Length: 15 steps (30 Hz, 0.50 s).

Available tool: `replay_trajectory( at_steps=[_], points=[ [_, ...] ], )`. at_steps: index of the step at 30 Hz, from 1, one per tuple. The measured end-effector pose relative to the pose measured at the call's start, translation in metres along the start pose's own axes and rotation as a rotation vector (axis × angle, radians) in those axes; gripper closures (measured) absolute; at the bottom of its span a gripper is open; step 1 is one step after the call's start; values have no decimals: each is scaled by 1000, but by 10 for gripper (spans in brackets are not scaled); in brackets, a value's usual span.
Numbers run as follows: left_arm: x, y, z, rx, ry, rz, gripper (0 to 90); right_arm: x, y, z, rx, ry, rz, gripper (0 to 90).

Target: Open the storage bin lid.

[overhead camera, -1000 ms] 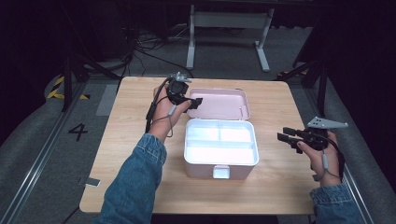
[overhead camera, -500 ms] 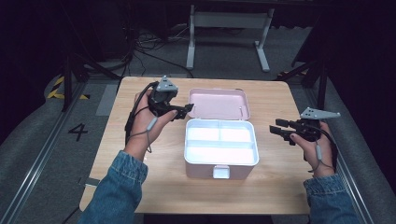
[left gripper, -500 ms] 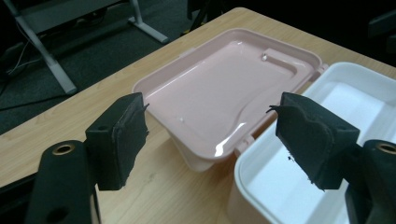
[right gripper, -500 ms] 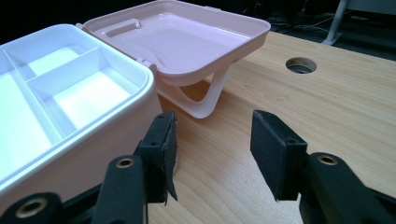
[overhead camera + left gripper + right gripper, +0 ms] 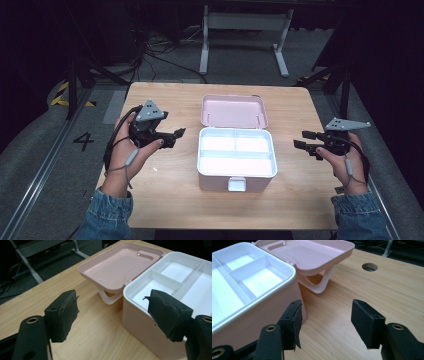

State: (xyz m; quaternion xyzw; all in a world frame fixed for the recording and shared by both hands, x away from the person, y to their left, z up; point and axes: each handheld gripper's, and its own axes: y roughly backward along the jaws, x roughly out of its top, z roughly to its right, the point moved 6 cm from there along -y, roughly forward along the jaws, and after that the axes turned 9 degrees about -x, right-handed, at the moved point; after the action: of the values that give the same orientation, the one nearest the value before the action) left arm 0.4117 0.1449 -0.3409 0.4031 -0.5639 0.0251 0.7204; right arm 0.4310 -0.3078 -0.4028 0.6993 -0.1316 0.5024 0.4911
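1. The box (image 5: 236,159) sits mid-tabletop (image 5: 165,200), pink outside, white inside, wide open with its lid (image 5: 233,111) thrown flat behind it.
2. The left gripper (image 5: 175,135) hovers just left of the box, fingers spread with nothing between them.
3. The right gripper (image 5: 303,139) hangs off the box's right side, apart from it; its fingers have just been opening and stand wide, bare tabletop between them.
4. The left gripper view gets in close: the white tray's dividers (image 5: 172,282) split it into compartments, and a white handle (image 5: 107,298) loops under the lid's edge.
5. The right gripper view adds a round hole (image 5: 369,266) in the tabletop beyond the lid.
6. The high view takes in both denim sleeves (image 5: 107,215) and the floor's "4" mark (image 5: 83,141).
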Motion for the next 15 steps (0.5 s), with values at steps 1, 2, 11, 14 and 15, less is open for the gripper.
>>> replay_trajectory(
  at_steps=[1,2,11,14,15],
  points=[
    [-8,2,1,-5,-8,-4,250,-1,1,0,-2,0,-8,412],
    [-13,2,2,-10,1,-10,250,-1,2,1,-4,4,-12,412],
    [-43,-2,2,-10,11,-103,249,-4,8,-1,-13,17,-31,407],
    [-52,-7,3,-28,16,-152,247,-6,8,0,-13,27,-44,407],
    [-54,-8,3,-34,19,-165,247,-7,7,0,-14,37,-50,407]
  ],
)
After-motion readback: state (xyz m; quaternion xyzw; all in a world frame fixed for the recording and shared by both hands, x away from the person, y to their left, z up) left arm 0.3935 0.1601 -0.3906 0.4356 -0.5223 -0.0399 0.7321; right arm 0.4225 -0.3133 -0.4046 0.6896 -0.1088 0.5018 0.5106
